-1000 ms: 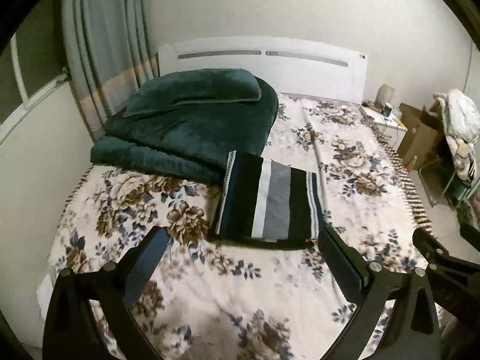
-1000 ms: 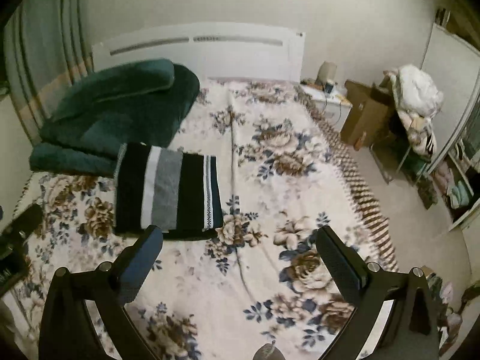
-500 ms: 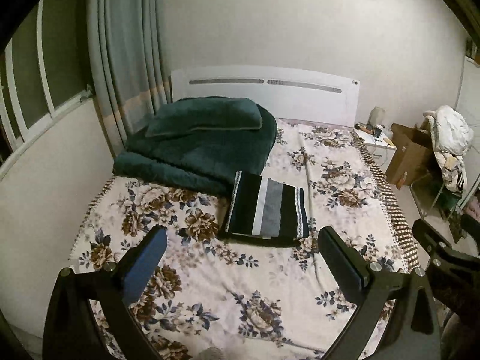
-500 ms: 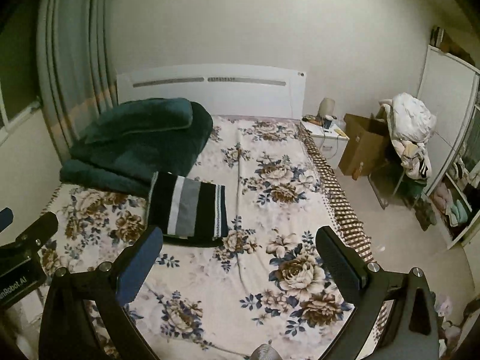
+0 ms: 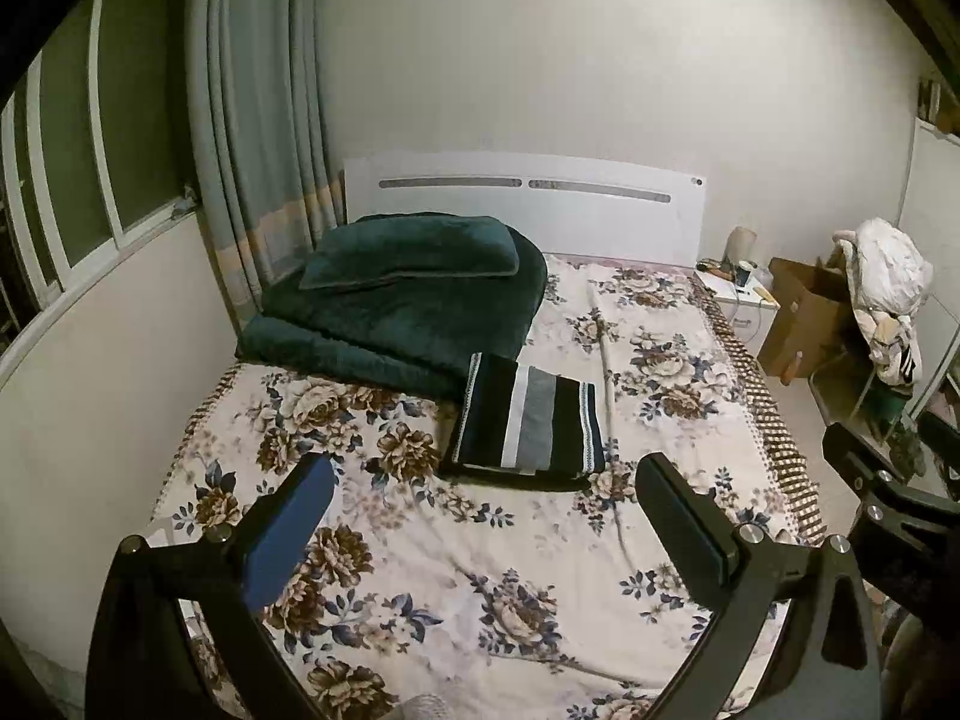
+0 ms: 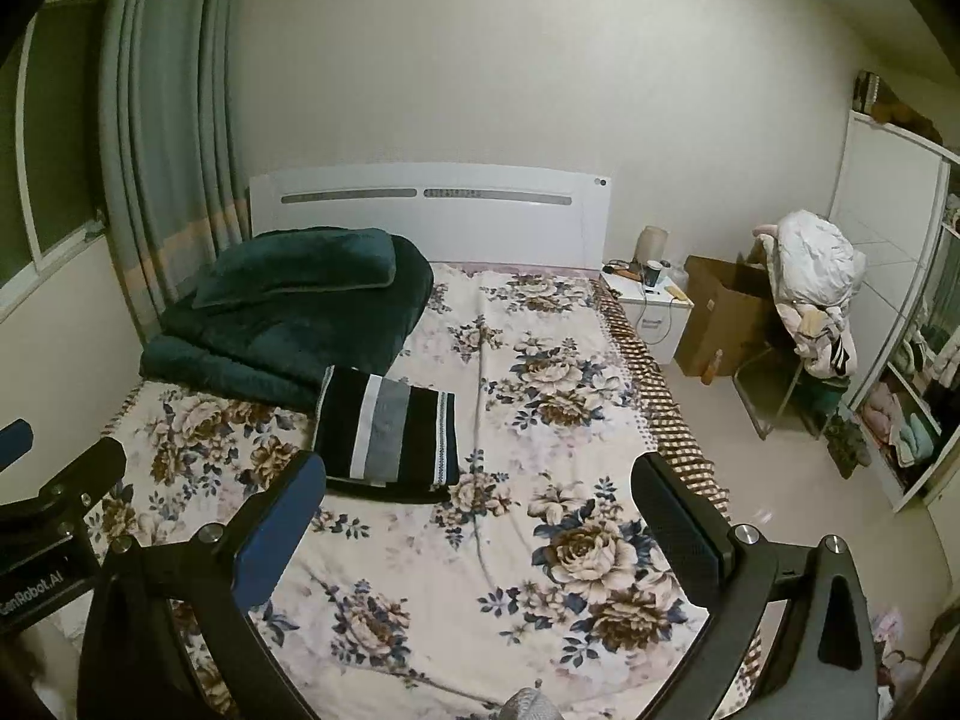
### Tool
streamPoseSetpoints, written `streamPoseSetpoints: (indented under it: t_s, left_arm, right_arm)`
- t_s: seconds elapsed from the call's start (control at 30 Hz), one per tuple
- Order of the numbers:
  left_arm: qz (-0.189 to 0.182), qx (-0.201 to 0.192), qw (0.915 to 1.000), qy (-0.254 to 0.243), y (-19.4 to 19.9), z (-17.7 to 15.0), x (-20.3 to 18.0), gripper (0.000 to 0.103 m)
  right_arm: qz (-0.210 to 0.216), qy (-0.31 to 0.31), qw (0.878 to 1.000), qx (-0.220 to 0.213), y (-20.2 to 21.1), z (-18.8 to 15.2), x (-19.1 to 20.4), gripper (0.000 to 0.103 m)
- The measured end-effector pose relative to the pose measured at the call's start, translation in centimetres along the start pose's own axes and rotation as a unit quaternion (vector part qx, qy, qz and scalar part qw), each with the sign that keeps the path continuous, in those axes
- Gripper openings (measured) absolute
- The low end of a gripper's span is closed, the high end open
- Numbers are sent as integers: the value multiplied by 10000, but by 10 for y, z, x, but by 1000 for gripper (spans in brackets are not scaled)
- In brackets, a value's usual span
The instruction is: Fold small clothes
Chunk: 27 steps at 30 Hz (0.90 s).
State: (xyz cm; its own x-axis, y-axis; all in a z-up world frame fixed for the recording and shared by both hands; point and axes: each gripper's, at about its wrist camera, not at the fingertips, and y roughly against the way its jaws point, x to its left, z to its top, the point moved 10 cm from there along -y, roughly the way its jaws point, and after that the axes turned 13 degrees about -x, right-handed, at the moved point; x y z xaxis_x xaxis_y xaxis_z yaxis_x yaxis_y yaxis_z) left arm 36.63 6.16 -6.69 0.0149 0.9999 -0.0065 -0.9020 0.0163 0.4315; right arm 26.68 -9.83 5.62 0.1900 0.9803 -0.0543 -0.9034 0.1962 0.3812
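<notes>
Both tongs (image 5: pixel 480 495) (image 6: pixel 480 492) pulled back, wide open, empty; folded striped garment (image 5: pixel 528 420) mid-bed.

Right gripper (image 6: pixel 480 498) low in frame, jaws spread wide, nothing between them, hovering above the floral bed (image 6: pixel 540 540). Folded striped garment (image 6: pixel 387 435) flat on the sheet, beyond the left finger (image 6: pixel 279 519), touching the near edge of a green blanket (image 6: pixel 288 330) with a pillow (image 6: pixel 300 267) on top. White headboard (image 6: pixel 429 210) behind; nightstand (image 6: pixel 648 312) and cardboard box (image 6: pixel 723 312) right of the bed. Part of the left gripper (image 6: pixel 54 516) at the left edge.
</notes>
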Motion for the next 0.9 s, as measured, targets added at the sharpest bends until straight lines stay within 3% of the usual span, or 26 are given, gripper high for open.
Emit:
streamPoseSetpoints:
  t_s: [0.9]
  left_arm:
    - [126, -134, 9998, 100, 15, 7, 2, 103]
  right_arm:
    - [90, 28, 10000, -25, 20, 13, -7, 103]
